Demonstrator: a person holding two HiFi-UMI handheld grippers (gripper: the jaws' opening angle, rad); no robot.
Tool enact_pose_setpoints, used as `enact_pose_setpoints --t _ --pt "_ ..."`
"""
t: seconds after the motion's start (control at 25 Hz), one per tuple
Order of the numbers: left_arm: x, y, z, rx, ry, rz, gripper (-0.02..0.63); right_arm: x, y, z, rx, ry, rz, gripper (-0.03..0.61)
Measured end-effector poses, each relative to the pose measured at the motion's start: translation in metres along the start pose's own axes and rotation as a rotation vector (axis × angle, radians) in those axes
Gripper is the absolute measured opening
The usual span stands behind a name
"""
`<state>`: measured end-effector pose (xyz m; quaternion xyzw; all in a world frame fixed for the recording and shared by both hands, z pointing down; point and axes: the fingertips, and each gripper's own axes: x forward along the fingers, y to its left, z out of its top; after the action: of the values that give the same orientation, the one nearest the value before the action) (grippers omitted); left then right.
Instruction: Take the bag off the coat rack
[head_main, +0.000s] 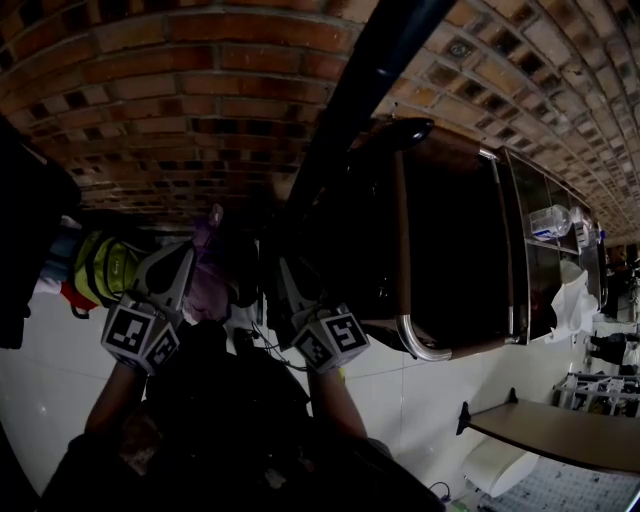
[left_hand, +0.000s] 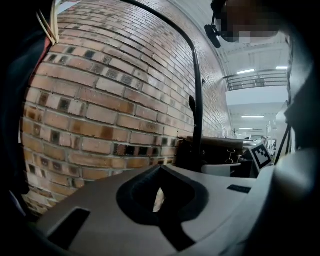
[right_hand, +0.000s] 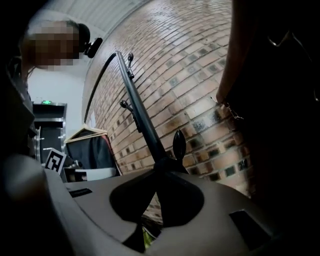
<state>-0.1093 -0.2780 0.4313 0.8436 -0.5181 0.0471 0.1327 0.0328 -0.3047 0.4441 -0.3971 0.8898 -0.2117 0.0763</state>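
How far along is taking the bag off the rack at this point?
Done: nothing visible; no bag is in either gripper. In hand: the left gripper and right gripper point toward the coat rack pole, jaws together with nothing visibly gripped. Left: grasping and lifting the bag off, possibly the yellow-green item nearby.

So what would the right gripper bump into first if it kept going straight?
Probably the black coat rack pole: it stands just beyond the closed tips of the right gripper, with the brick wall behind it. How far off it is isn't clear.
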Motion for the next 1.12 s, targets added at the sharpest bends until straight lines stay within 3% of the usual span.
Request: enact_pose_setpoints --t 0.24,0.72,0.88,1.12 --pt "0.011 0.012 0.005 -0.012 -0.002 -0.012 0.028 -0.001 0.005 0.040 0.096 -0.125 0.016 0.041" --pt "0.022 0.003 0.042 -0.012 -0.057 -0.073 0.028 -0.041 0.036 0.152 -0.019 -0.357 0.044 0.041" --pt "0.018 -0.006 0.054 0.002 -0.081 -0.091 0.028 -0.059 0.064 0.167 -0.099 -0.356 0.092 0.041" --pt "0.002 -0.031 0.066 0.005 -0.121 -0.089 0.028 -0.089 0.088 0.172 -0.130 -0.358 0.152 0.041"
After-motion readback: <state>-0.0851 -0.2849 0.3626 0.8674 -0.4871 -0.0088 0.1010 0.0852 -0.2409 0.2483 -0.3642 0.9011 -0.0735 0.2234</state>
